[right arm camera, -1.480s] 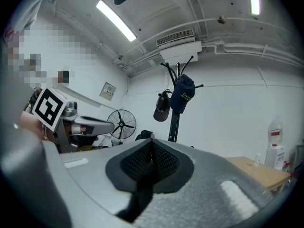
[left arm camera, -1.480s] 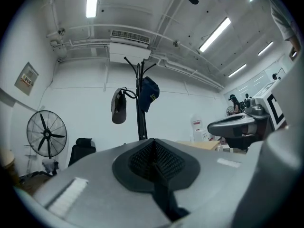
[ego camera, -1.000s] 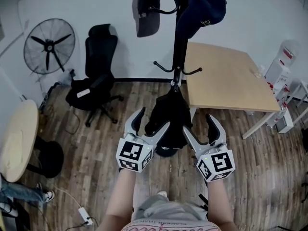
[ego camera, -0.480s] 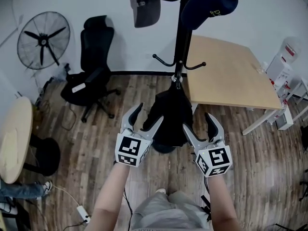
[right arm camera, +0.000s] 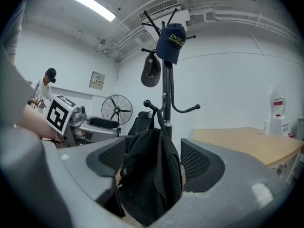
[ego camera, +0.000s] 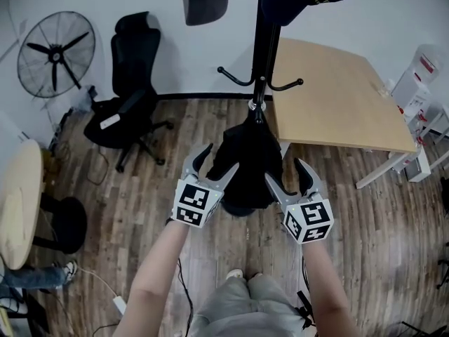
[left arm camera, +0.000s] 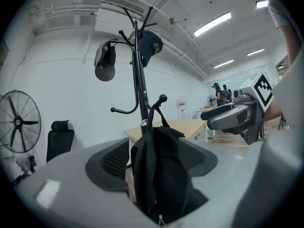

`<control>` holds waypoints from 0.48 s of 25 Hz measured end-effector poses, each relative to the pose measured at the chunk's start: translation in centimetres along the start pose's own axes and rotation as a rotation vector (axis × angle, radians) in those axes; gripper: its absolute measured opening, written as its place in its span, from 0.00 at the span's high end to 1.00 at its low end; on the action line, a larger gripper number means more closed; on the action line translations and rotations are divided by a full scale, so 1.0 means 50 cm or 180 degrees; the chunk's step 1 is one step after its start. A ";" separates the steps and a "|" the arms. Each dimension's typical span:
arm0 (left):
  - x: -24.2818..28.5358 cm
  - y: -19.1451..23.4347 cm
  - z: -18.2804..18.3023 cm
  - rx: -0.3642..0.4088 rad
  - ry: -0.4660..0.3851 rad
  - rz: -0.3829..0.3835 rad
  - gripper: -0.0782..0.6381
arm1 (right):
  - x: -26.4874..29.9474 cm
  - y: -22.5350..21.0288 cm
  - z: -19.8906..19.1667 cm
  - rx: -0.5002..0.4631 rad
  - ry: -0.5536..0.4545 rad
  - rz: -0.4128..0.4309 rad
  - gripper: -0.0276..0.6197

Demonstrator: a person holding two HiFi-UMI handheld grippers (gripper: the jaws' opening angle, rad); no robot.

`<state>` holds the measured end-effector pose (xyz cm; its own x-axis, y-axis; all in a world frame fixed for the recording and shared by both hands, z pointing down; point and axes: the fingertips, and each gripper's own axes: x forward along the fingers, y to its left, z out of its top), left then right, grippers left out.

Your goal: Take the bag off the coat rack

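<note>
**A:** As the head view looks steeply down, the black fabric bag (ego camera: pixel 245 167) hangs by its strap from a low hook of the black metal coat rack (ego camera: pixel 264 48). The left gripper (ego camera: pixel 218 160) and the right gripper (ego camera: pixel 286 173) sit close on either side of it, both sets of jaws spread, nothing clamped.

**B:** And there's the worry. They're lined up on the bag's body, not the strap. Pinch loose cloth and pull, and the strap may catch on the hook and drag the stand along.

**A:** Left gripper view now: jaws wide apart, the bag framed between the pads but not pressed. Its thin black strap (left arm camera: pixel 163 118) runs up to the ball-tipped hook (left arm camera: pixel 163 98).

**B:** That ball tip is the trap. The strap looks to need lifting up and over it, so a straight tug outward could snag.

**A:** Right gripper view: same story, jaws parted, the bag between them untouched. The navy cap (right arm camera: pixel 171 42) and the dark grey cap (right arm camera: pixel 151 70) are perched on the top pegs.

**B:** Jolt the pole and those caps could well drop. Slack fabric might also slide out of a shallow pinch.
</note>
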<state>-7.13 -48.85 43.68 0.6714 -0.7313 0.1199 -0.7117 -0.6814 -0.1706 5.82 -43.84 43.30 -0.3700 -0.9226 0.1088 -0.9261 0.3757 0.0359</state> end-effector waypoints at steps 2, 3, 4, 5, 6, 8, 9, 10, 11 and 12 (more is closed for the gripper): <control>0.024 0.000 -0.027 0.0005 0.0096 -0.0034 0.42 | 0.019 -0.011 -0.019 0.0037 0.0057 0.0010 0.40; 0.034 0.001 -0.039 0.0006 0.0145 -0.0048 0.42 | 0.028 -0.016 -0.029 0.0050 0.0085 0.0007 0.40; 0.043 0.001 -0.050 -0.0001 0.0191 -0.0060 0.42 | 0.036 -0.022 -0.039 0.0059 0.0117 0.0001 0.40; 0.052 0.002 -0.060 -0.0008 0.0227 -0.0066 0.42 | 0.045 -0.027 -0.049 0.0069 0.0153 -0.0005 0.41; 0.060 0.004 -0.068 -0.0012 0.0252 -0.0067 0.42 | 0.053 -0.033 -0.060 0.0083 0.0189 -0.0010 0.41; 0.077 0.008 -0.085 -0.0019 0.0313 -0.0069 0.42 | 0.069 -0.045 -0.082 0.0137 0.0255 -0.0024 0.41; 0.086 0.010 -0.096 -0.0028 0.0356 -0.0074 0.42 | 0.076 -0.052 -0.095 0.0168 0.0290 -0.0032 0.41; 0.095 0.013 -0.108 -0.0042 0.0399 -0.0078 0.42 | 0.084 -0.057 -0.108 0.0191 0.0333 -0.0039 0.41; 0.104 0.016 -0.120 -0.0059 0.0441 -0.0080 0.42 | 0.093 -0.062 -0.123 0.0200 0.0385 -0.0044 0.41; 0.112 0.019 -0.133 -0.0076 0.0485 -0.0079 0.42 | 0.102 -0.065 -0.138 0.0200 0.0444 -0.0046 0.41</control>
<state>-5.44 -53.78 50.70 0.6511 -0.7089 0.2711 -0.7012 -0.6986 -0.1426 7.47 -49.15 50.57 -0.3467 -0.9052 0.2459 -0.9357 0.3521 -0.0232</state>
